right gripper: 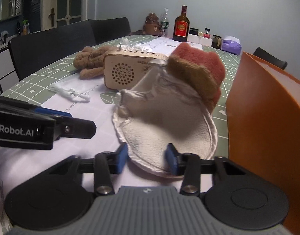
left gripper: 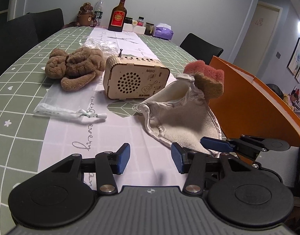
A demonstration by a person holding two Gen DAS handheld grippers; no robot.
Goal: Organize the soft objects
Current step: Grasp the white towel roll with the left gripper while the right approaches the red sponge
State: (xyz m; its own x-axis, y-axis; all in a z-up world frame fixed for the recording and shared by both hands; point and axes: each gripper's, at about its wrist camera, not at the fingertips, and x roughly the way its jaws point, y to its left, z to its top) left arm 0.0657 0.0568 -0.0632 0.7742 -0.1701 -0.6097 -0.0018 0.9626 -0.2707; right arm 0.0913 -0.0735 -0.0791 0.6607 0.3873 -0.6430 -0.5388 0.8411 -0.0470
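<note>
A white drawstring pouch lies on the table with a pink and tan sponge sticking out of its raised mouth; both also show in the right wrist view, the pouch and the sponge. A brown plush toy lies further left, also seen in the right wrist view. My left gripper is open, low over the table, just left of the pouch's near end. My right gripper is open with the pouch's near edge between its fingers; it also shows in the left wrist view.
A wooden radio box stands behind the pouch. An orange bin stands at the right. A white mesh bag lies at the left. Bottles, jars and a purple tissue pack line the far end. Black chairs surround the table.
</note>
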